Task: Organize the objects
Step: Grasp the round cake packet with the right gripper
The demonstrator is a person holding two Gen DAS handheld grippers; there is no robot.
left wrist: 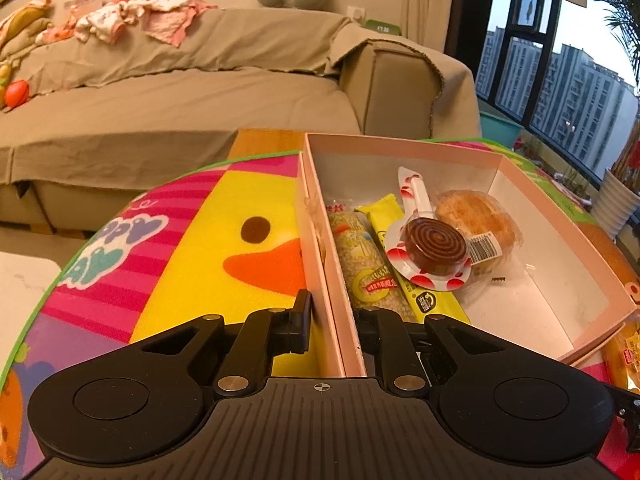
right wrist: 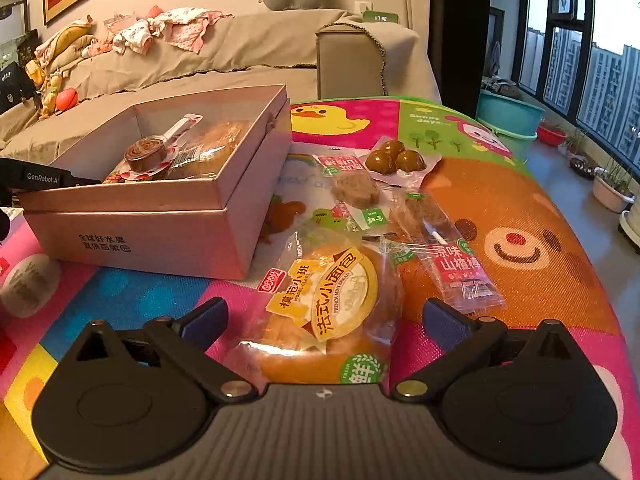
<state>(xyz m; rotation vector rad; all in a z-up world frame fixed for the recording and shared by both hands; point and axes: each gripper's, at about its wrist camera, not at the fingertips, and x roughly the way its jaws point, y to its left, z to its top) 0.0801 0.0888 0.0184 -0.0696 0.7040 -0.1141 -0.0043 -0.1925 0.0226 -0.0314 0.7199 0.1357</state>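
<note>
Snacks are partly sorted: the pink cardboard box [left wrist: 560, 216] on the play mat [right wrist: 532, 208] already holds a spiral lollipop [left wrist: 434, 246], a wrapped cake [left wrist: 476, 216], a grain bar [left wrist: 366, 264] and a yellow stick pack [left wrist: 386, 224]. Left outside, to its right, lie a glossy bagged bread bun [right wrist: 332, 308], a hawthorn-stick packet [right wrist: 460, 268], a brown bar [right wrist: 354, 188] and a pouch of three round, possibly egg-like pieces [right wrist: 394, 158]. The left claw [left wrist: 334, 322] is clenched on the box's near-left wall. The right claw [right wrist: 324, 318] is spread wide around the crinkly bun, pads apart from it. Roughly half remains, I'd judge.
</note>
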